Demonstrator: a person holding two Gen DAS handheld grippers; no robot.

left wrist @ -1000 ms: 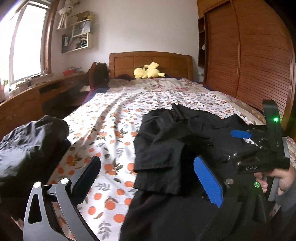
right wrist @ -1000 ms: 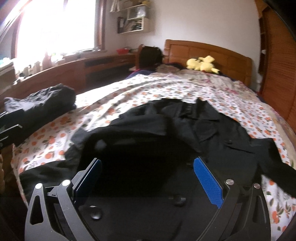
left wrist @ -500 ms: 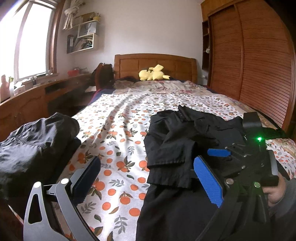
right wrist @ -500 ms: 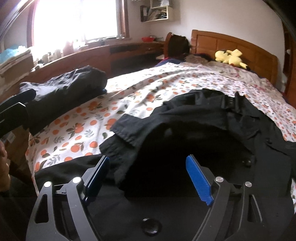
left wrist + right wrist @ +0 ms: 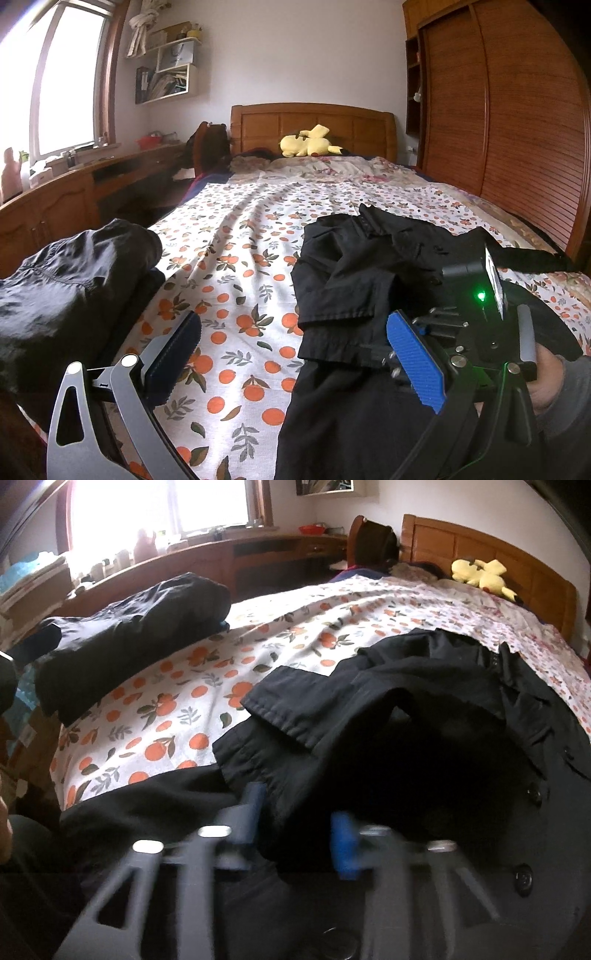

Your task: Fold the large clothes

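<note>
A large black coat point(image 5: 369, 266) lies spread on the orange-print bedsheet point(image 5: 229, 258), one sleeve cuff point(image 5: 288, 709) folded over its front. My right gripper point(image 5: 299, 812) is low over the coat's near part, blurred, its jaws closing with a fold of the black cloth pinched between the blue pads point(image 5: 343, 842). In the left wrist view the right gripper point(image 5: 461, 332) shows at the right, a hand point(image 5: 546, 380) holding it down on the coat. My left gripper point(image 5: 291, 325) is open over the sheet beside the coat's left edge, with nothing between its fingers.
A pile of dark clothes point(image 5: 74, 277) sits at the bed's left edge. A yellow plush toy point(image 5: 308, 142) lies by the wooden headboard point(image 5: 314, 118). A wooden desk point(image 5: 55, 206) runs along the left, a slatted wardrobe point(image 5: 517, 129) along the right.
The right gripper came down and forward onto the coat, and its jaws narrowed from wide open to pinching a fold. The left gripper stayed open and barely moved.
</note>
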